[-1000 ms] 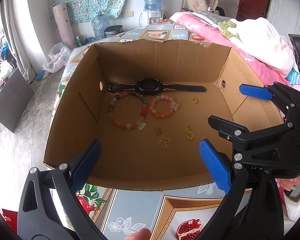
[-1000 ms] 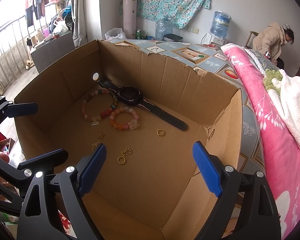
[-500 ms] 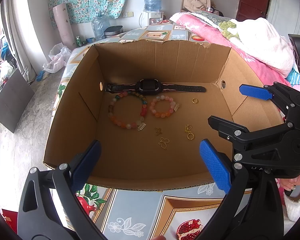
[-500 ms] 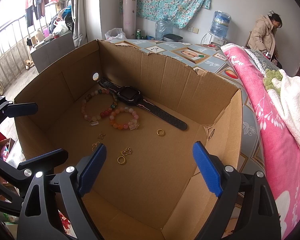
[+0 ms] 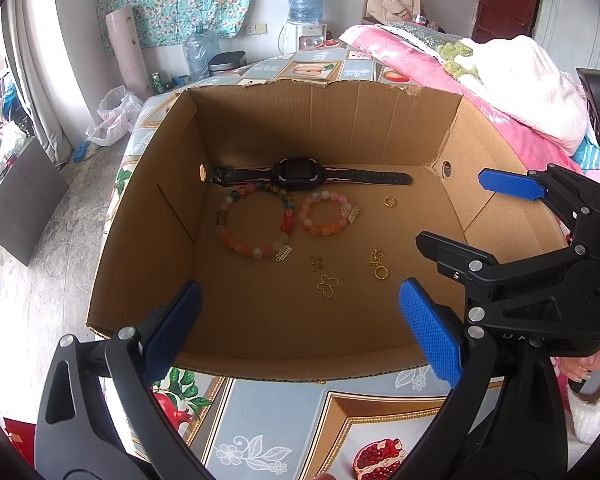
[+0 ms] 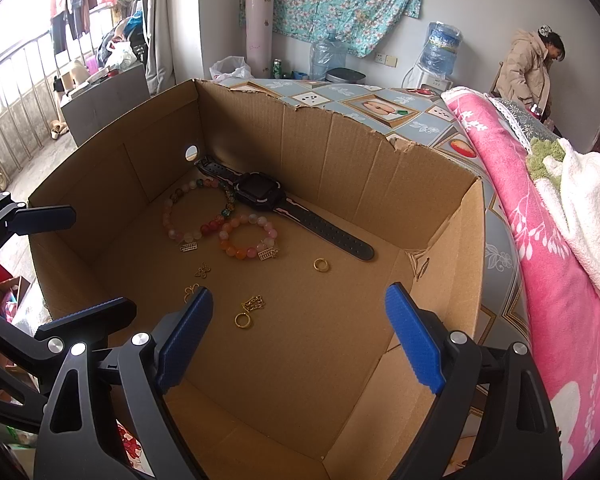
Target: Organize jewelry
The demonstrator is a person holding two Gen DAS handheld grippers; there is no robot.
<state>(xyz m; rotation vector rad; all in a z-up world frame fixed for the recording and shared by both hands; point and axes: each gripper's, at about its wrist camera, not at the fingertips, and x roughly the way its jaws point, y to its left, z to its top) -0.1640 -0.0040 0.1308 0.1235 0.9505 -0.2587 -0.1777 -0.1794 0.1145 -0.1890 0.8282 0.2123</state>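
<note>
Cardboard box (image 5: pixel 148 216) on patterned tablecloth (image 5: pixel 268 420), perhaps beside a bed (image 6: pixel 540 220).

Soft daylight enters from the window (image 6: pixel 40 60) at the left, leaving the cardboard box (image 5: pixel 340 120) shaded along its far wall (both views sharp), with fisheye bending and dark vignetting at the corners.

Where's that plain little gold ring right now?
The gold ring lies on the floor of the cardboard box, just below the watch strap's right end and right of the smaller bead bracelet.
</note>
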